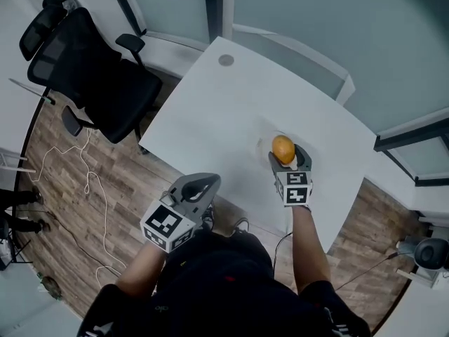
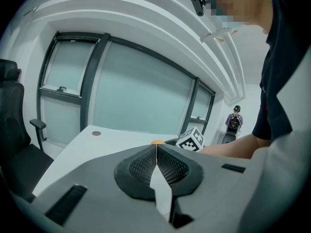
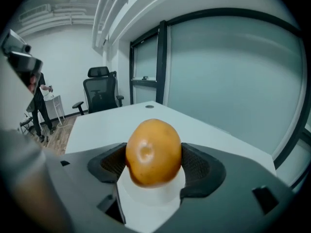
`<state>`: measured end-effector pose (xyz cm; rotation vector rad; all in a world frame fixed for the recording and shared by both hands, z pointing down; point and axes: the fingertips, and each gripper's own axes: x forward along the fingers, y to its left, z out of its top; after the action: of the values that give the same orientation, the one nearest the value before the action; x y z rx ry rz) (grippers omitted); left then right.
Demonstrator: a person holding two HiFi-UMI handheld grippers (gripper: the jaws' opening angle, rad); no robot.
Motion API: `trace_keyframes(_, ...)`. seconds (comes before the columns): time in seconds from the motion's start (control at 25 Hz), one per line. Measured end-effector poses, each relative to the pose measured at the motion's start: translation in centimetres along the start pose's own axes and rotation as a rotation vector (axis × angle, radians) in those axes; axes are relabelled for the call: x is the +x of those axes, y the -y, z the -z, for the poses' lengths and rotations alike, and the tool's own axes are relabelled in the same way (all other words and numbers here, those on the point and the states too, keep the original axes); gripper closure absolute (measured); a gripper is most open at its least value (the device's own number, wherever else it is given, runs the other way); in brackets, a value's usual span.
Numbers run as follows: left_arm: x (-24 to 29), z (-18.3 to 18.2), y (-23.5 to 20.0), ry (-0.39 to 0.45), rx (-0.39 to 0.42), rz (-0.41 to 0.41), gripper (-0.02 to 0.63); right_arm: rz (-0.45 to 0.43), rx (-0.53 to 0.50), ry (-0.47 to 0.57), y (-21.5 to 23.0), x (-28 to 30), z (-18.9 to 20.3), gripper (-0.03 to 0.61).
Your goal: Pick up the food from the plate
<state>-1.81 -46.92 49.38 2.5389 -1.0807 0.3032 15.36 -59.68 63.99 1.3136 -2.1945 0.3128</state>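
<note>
Food between jaws of right tool

Near the white table's near edge, the right hand-held gripper clasps a round orange-yellow fruit over a white plate. The left hand-held gripper hangs just off that edge.
</note>
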Motion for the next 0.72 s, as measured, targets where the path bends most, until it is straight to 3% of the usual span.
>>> trace_keyframes(0.28, -0.1, -1.3, 3.3, 0.030, 0.038, 0.036, 0.591, -0.030, 0.038, 0.263, -0.8, -9.9, -6.8, 0.218)
trace_keyframes(0.72, -0.9, -4.5, 7.3, 0.110, 0.093, 0.076, 0.591, 0.047, 0.036, 0.418, 0.2, -22.0, -10.2, 0.219)
